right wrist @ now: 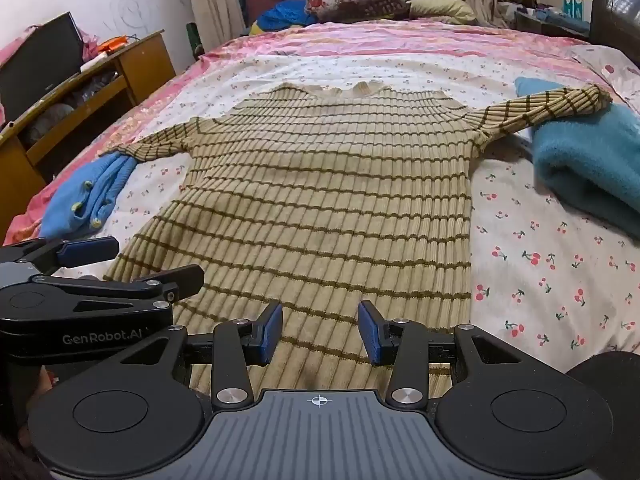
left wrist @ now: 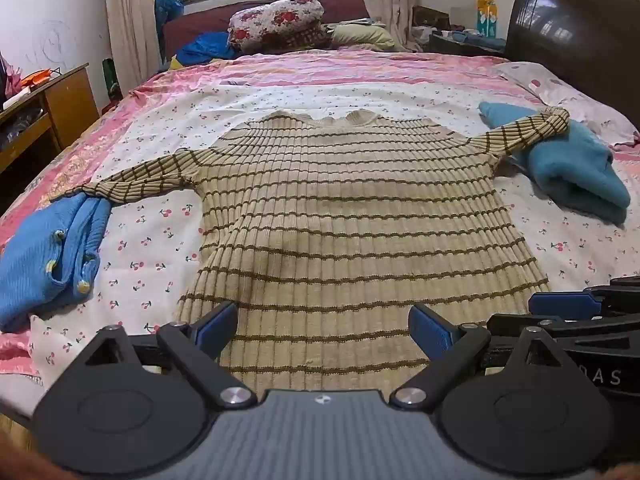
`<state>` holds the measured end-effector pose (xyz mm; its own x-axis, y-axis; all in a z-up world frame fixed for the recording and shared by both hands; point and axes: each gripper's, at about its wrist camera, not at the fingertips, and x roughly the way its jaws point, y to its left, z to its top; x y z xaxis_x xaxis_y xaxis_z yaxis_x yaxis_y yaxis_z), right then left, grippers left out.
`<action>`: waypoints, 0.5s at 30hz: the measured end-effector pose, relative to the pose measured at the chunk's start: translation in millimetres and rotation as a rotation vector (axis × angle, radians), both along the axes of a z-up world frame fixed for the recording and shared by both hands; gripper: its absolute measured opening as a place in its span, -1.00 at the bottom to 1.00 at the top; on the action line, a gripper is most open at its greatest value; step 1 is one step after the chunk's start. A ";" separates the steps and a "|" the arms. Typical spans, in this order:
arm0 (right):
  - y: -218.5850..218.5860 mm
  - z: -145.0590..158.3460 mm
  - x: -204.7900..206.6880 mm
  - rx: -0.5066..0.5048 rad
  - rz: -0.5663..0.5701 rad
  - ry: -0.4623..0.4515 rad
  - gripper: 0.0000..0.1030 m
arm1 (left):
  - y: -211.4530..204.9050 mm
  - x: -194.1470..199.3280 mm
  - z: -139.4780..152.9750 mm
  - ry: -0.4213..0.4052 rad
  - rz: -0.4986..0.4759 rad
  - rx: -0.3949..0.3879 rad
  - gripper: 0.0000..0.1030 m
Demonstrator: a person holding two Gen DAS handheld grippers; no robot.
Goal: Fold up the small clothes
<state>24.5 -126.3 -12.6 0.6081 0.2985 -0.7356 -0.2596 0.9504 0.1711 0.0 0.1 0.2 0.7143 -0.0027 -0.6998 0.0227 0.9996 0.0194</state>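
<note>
A beige ribbed sweater with brown stripes (left wrist: 344, 216) lies flat on the bed, neck away from me, sleeves spread; it also shows in the right wrist view (right wrist: 328, 200). Its left sleeve end rests on a blue knit garment (left wrist: 48, 256) and its right sleeve end lies over a folded teal fleece garment (left wrist: 576, 172). My left gripper (left wrist: 324, 326) is open and empty above the sweater's hem. My right gripper (right wrist: 320, 330) is open and empty above the hem, right of the left one. Each gripper shows in the other's view: the right (left wrist: 568, 308) and the left (right wrist: 100, 264).
The bed (left wrist: 360, 76) has a white cherry-print sheet with pink border. The blue garment (right wrist: 88, 200) and teal garment (right wrist: 584, 160) flank the sweater. A dark headboard (left wrist: 580, 40) is at right, a wooden desk (left wrist: 52, 108) at left, pillows and bedding (left wrist: 280, 20) at the far end.
</note>
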 end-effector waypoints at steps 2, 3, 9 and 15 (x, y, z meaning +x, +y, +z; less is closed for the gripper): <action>0.4 0.3 -0.1 -0.001 0.000 -0.001 -0.20 | 0.0 -0.3 0.1 0.000 0.000 -0.001 0.90; 0.6 0.4 -0.2 -0.001 0.000 -0.002 -0.20 | 0.0 -0.6 0.2 -0.001 -0.001 -0.002 0.90; 0.9 1.1 -0.2 -0.001 -0.003 -0.002 -0.20 | -0.8 -1.3 0.2 0.002 -0.001 -0.007 0.90; -0.6 -2.8 -0.8 0.000 -0.006 -0.004 -0.20 | 2.4 -8.2 -4.9 0.002 -0.003 -0.018 0.90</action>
